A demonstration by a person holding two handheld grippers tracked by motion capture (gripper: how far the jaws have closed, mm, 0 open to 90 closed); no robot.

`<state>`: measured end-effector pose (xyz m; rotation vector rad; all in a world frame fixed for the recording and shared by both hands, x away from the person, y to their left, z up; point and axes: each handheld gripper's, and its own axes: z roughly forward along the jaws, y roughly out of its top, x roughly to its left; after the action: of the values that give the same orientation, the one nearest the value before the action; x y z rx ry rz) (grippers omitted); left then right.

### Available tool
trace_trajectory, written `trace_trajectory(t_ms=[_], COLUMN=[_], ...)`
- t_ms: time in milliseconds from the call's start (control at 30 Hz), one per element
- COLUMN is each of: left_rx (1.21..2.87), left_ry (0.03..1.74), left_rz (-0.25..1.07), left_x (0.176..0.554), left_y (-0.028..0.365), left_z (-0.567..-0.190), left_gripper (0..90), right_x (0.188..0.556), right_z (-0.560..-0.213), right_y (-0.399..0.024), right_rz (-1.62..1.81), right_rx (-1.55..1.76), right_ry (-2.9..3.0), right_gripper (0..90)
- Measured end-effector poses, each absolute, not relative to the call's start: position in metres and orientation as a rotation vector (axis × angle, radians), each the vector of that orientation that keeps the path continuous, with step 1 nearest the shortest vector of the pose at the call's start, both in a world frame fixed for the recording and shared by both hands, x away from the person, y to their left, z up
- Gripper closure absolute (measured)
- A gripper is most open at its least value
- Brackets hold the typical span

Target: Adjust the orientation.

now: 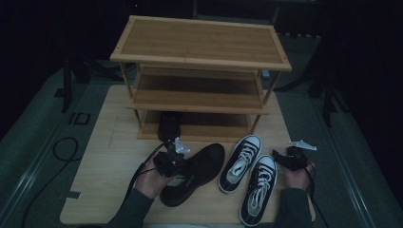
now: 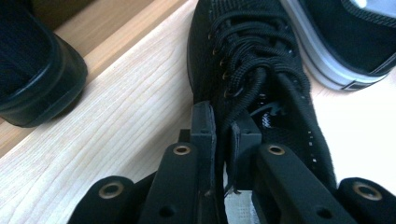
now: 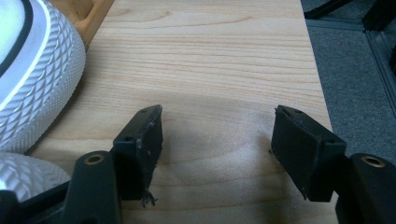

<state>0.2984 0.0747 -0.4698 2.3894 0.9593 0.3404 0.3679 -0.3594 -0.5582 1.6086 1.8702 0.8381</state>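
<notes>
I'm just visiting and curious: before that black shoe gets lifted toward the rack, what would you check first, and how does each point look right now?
1. Left gripper pinching the black mesh sneaker at its collar: ok, the rim sits between nearly shut jaws.
2. Grip firm enough to lift: cannot tell.
3. Laces free of the jaws: not ok, one strand runs between them.
4. Free space on the bottom shelf of the wooden shoe rack: ok, a black shoe sits at its left, and the rest is bare.
5. Right gripper out of the way: ok, open over bare table.
6. Black-and-white canvas sneakers clear of the path: ok, lying to the right.
</notes>
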Motion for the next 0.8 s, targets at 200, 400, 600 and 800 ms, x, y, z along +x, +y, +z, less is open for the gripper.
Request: trace_trajectory(t_ms=[200,400,600,800], left_rx=[2.407,2.381,2.340,2.299], left_ry=[0.956,0.958,0.972,0.997], left_rz=[0.312,0.214,0.181,0.152], left_x=[0.308,0.316,0.318,0.323], left_y=[0.071,0.074,0.079,0.083], left_z=[-0.476,-0.479,-0.480,-0.478], left_gripper=[81.3,82.3,88.0,88.0], right_x=[0.368,0.368,0.368,0.368], right_z=[-0.558,-0.558,-0.558,-0.558], right_y=[-0.359,-0.359,-0.359,-0.359], right_rz=[0.838,0.837,0.838,0.839], right_rx=[1.608,1.609,1.609,1.609], right_ry=[1.870,1.870,1.870,1.870], right_gripper=[33.7,33.7,33.6,33.6])
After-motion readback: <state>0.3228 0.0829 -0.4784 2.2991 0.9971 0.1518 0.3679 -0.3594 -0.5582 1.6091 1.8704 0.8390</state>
